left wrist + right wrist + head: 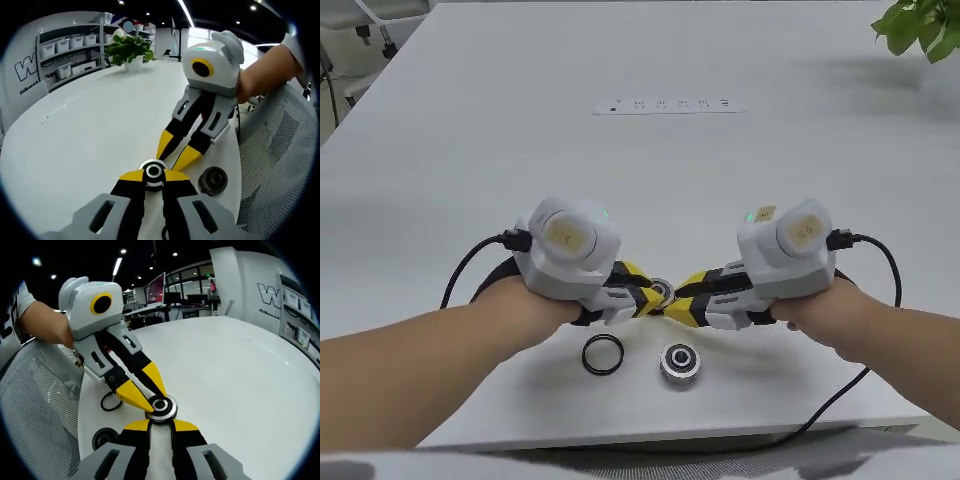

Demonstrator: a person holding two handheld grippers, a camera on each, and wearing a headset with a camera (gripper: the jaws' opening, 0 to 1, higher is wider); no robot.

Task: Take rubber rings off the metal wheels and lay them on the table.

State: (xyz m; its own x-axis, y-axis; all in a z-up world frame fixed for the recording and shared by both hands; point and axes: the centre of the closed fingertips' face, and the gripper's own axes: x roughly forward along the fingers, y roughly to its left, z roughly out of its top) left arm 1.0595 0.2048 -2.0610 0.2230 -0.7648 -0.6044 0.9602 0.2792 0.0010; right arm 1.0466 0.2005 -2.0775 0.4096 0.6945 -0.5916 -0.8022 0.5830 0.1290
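A person's two hands meet low over a white surface (620, 170), each holding a set of white tongs with yellow and black tips. Between the tips is a small metal wheel (661, 291), raised a little off the surface. The left tongs (647, 300) are clamped on this wheel, with one yellow tip on each side of it, as the left gripper view makes plain. The right tongs (680, 299) come in from the other side with their tips drawn nearly together against the wheel's rim. Whether they are pinching anything there cannot be told.

Just in front of the person, near the edge of the surface, a black rubber ring (603, 354) lies flat. Beside it, a little apart, a second wheel (680, 362) also lies flat. Farther back in the middle of the surface is a flat white socket strip (668, 104), and the leaves of a green plant (920, 25) show at the far right corner. A black cable (470, 265) trails from the left tongs.
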